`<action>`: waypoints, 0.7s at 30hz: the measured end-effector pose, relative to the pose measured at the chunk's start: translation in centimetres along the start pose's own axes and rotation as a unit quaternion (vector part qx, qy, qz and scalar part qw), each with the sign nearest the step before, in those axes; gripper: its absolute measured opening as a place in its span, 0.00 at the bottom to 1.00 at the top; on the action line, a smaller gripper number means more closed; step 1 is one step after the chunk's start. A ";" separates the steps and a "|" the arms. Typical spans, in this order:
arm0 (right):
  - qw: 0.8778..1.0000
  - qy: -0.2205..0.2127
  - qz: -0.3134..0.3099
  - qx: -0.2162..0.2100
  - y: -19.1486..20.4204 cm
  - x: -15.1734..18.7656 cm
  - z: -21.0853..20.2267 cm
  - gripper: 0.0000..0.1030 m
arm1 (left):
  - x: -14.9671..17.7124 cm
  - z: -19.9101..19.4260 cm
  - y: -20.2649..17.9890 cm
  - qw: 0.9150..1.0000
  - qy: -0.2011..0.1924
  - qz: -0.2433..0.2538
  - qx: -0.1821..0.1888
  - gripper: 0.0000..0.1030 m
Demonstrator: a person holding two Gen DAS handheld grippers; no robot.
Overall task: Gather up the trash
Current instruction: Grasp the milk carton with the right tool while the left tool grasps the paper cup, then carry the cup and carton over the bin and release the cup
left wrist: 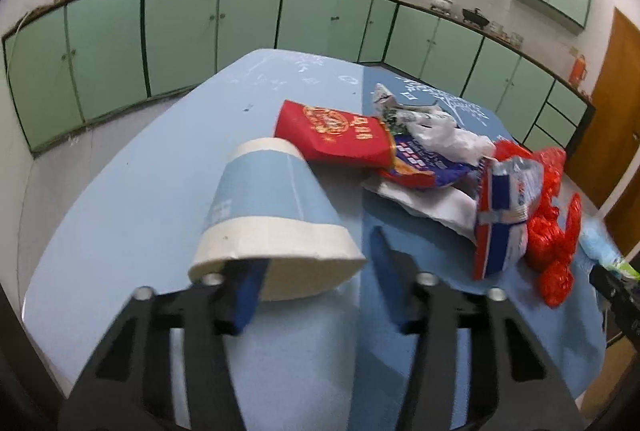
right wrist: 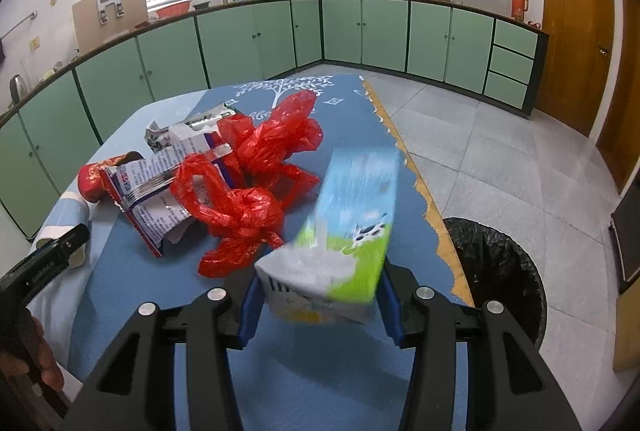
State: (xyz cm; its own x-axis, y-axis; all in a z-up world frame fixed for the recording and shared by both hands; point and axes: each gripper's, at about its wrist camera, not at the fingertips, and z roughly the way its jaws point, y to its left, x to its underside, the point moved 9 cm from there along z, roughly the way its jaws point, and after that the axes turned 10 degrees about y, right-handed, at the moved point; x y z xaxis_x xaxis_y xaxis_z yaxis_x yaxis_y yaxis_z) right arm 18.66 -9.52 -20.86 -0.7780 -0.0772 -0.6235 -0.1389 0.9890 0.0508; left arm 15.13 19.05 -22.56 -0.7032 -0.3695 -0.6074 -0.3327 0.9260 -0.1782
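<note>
Left wrist view: the left gripper [left wrist: 316, 263] is pointing down at a paper cup [left wrist: 272, 207] that is lying on its side on the blue table [left wrist: 140, 191].
Cup: its open mouth is facing the gripper, and a red packet [left wrist: 336, 139] is lying just behind it.
Left fingers: they are standing about half open. One blue pad [left wrist: 248, 295] is sitting at the cup's rim, and the other is waiting just beside the cup's far edge. I am not seeing both pads pressing yet, so the cup is not being held.
Doing it well: I am thinking the cup is soft, so the fingers should be closing gently and not squashing it flat.
Right wrist view: the right gripper [right wrist: 320, 283] is holding a milk carton [right wrist: 348, 219] up over the table.
Right fingers: they are standing about half open too, with both blue pads squeezing the carton's bottom end.
Bin: a bin [right wrist: 504, 271] with a black bag is waiting on the floor, just beside the table's edge.
Other trash: a red plastic bag [right wrist: 248, 207] and a torn wrapper [right wrist: 152, 207] are lying together on the table.
Doing it well: I am guessing the carton should be going right over the bin's mouth before the fingers are letting go.
</note>
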 end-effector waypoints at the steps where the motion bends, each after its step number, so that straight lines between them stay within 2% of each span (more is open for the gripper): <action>1: 1.000 0.000 0.000 -0.001 0.0 0.0 0.0 0.47 | 0.0 0.0 0.1 1.000 0.001 -0.003 0.002 0.33; 2: 1.000 0.001 0.000 0.000 0.0 0.0 0.1 0.47 | -0.1 -0.1 0.2 1.000 0.000 -0.006 0.004 0.24; 6: 1.000 0.001 -0.004 -0.001 0.1 0.0 0.0 0.47 | -0.3 -0.9 0.2 1.000 -0.007 -0.012 0.014 0.07; 13: 1.000 -0.001 -0.004 -0.006 -0.2 0.1 -0.5 0.47 | -0.6 -2.9 -0.7 0.999 -0.032 0.006 0.021 0.04; 21: 1.000 -0.025 0.012 -0.009 -1.9 -0.3 -2.5 0.46 | -1.5 -6.8 -4.2 0.996 -0.075 0.038 0.043 0.04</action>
State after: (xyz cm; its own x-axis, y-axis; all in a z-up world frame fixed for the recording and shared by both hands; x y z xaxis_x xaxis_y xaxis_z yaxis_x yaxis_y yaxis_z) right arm 17.58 -11.75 -18.82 -0.7500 -0.0468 -0.6598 -0.1316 0.9881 0.0795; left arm 13.29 15.22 -15.61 -0.6208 -0.2885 -0.7290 -0.2224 0.9564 -0.1891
